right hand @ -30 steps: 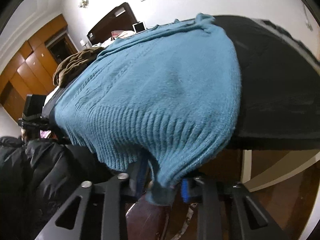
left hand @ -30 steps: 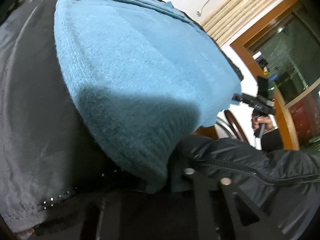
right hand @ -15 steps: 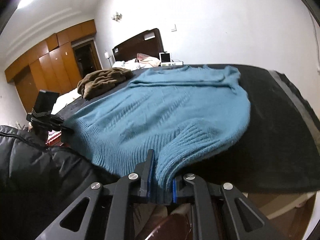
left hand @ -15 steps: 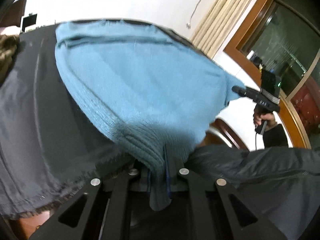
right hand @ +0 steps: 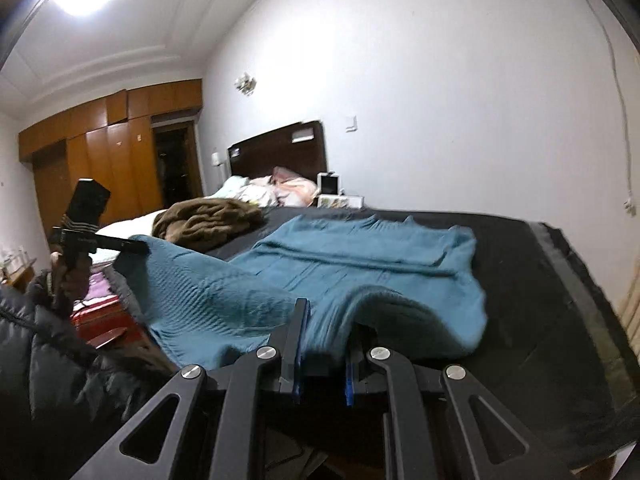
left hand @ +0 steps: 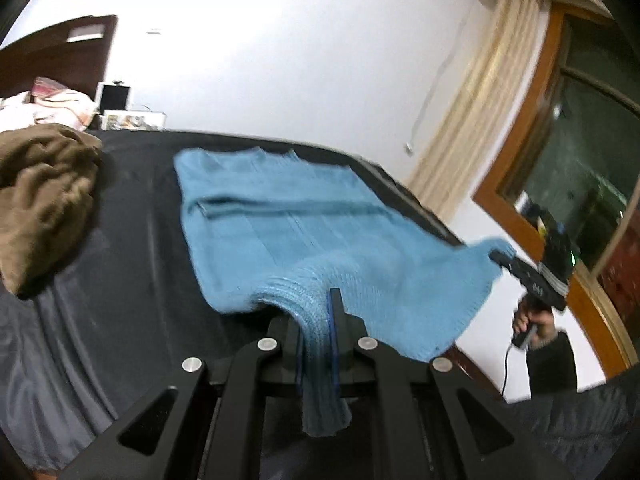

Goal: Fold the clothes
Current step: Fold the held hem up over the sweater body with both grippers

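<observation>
Both tongs, left (left hand: 316, 344) and right (right hand: 322, 354), are pinching the blue sweater (left hand: 288, 232) hem; thin bites risking slippage mid-fold.

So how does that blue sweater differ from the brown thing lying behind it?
The blue sweater is spread mostly flat, its near hem lifted by both grippers; the brown garment lies crumpled in a heap, untouched. The sweater is ribbed knit, the brown one looks plush. Both rest on the black cover.

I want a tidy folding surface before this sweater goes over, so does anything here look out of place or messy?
Yes. A brown garment lies crumpled in a heap on the black cover, beside the blue sweater, not flattened or folded. The sweater's near hem is bunched where the left gripper and right gripper pinch it.
</observation>
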Action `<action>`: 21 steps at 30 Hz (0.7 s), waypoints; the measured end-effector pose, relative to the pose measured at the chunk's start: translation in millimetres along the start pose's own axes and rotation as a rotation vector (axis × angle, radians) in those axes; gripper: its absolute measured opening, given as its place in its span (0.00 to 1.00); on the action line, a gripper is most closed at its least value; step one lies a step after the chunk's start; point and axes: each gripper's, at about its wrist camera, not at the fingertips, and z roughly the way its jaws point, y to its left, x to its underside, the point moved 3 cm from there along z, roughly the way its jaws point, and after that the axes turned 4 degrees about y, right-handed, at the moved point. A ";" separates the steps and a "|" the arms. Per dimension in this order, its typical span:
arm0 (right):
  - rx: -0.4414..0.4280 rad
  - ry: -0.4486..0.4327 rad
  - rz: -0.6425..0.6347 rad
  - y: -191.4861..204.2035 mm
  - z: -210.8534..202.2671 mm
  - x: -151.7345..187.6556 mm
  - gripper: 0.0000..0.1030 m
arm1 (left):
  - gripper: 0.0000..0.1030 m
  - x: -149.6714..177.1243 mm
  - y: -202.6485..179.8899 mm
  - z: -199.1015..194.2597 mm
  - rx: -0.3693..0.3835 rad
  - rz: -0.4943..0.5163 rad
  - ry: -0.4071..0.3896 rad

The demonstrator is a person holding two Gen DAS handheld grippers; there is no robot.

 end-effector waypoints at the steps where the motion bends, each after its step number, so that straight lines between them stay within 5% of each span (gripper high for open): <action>1: 0.002 -0.007 0.002 -0.3 0.4 -2.4 0.15 | 0.10 -3.7 3.4 -0.8 -0.001 -0.011 -0.010; 7: -0.031 0.048 -0.014 7.4 14.2 -3.6 0.15 | 0.10 -21.6 20.9 -5.4 -0.002 -0.072 -0.061; 17: -0.153 0.209 0.092 10.4 25.0 49.5 0.16 | 0.10 -15.5 27.2 -3.9 -0.004 -0.087 -0.044; 21: -0.168 0.266 0.065 21.6 35.5 58.9 0.24 | 0.10 -13.2 24.5 -4.0 -0.024 -0.072 -0.041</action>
